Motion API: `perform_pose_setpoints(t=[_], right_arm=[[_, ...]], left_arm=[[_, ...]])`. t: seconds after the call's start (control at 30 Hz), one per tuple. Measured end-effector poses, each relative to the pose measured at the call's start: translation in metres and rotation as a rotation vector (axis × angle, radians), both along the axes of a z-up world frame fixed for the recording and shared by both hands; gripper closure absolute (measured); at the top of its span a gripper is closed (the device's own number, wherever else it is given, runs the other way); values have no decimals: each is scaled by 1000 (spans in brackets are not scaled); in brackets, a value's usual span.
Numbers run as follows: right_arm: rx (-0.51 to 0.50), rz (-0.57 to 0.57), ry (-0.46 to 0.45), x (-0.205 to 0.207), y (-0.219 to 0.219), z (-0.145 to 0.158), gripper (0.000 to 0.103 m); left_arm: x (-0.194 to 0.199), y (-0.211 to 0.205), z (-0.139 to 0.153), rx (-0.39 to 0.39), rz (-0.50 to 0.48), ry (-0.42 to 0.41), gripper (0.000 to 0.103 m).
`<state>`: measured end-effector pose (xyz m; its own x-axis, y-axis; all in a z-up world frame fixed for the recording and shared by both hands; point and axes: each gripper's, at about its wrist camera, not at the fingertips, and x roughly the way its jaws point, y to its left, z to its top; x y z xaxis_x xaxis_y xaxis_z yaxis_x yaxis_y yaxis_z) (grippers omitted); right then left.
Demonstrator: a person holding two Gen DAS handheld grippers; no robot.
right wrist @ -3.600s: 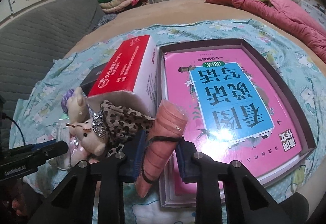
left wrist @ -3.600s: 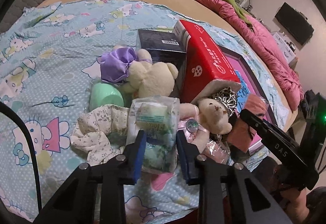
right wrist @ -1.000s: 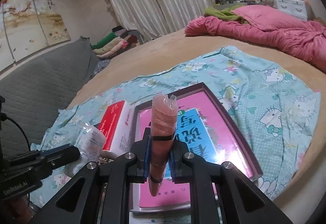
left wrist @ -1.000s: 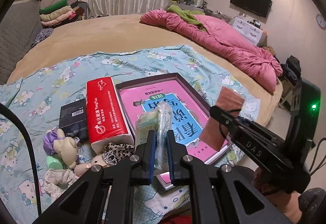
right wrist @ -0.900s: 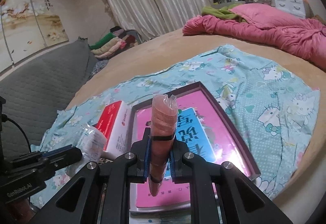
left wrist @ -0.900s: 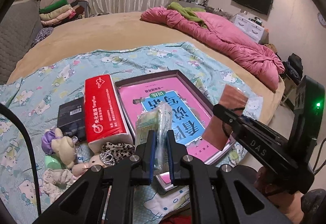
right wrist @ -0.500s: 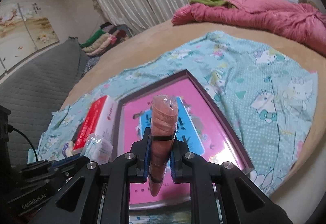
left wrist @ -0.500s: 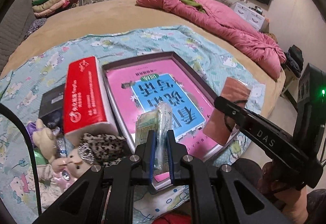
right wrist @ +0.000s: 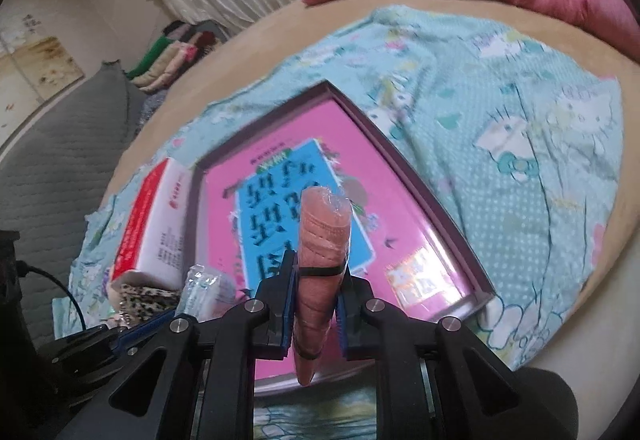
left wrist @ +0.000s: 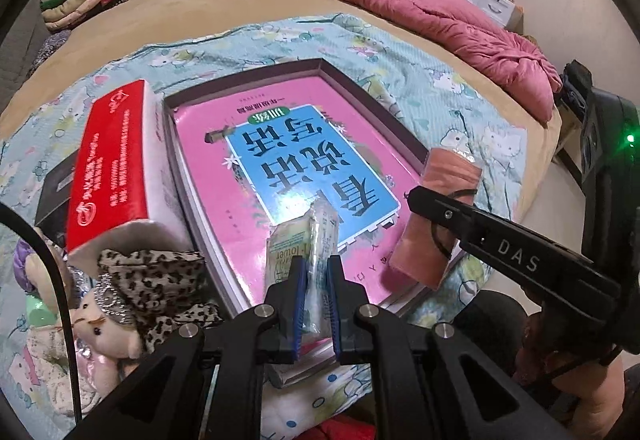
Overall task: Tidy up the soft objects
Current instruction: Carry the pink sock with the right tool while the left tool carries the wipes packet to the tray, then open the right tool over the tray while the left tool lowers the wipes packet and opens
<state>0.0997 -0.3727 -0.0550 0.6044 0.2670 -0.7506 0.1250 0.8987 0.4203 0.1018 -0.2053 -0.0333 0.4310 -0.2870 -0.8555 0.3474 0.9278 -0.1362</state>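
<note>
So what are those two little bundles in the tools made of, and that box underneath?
The salmon roll looks like folded cloth in clear film, which glints at its tip, with a dark band around it. The pale green pack seems to be a towel in crinkly transparent plastic. The shallow box looks like rigid cardboard with a matte plum wall.
</note>
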Motion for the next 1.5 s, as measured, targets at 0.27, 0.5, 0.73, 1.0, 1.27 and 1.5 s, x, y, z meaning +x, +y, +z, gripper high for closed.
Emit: perform_pose_setpoints(t=[0.27,0.5,0.73,1.0,1.27,1.5], right_arm=[[-18,-29,42,1,-6,-8,80],[-43,-69,56,0,-12,-10,69],[-47,-111,33,-4,-19,-5,66],[-51,-130,7,-7,-22,1,62],[-54,-130,8,-7,-21,1,61],[-62,-124,8,-6,-19,2,58]], left_arm=[[5,-6,-9,17,-10,8,92],[8,-11,-13,32,-21,10,92],[8,-14,-20,38,-29,37,86],[11,-11,-25,-6,-32,82,83],[11,-7,-30,-50,-32,119,74],[8,-4,-26,-58,-30,106,55]])
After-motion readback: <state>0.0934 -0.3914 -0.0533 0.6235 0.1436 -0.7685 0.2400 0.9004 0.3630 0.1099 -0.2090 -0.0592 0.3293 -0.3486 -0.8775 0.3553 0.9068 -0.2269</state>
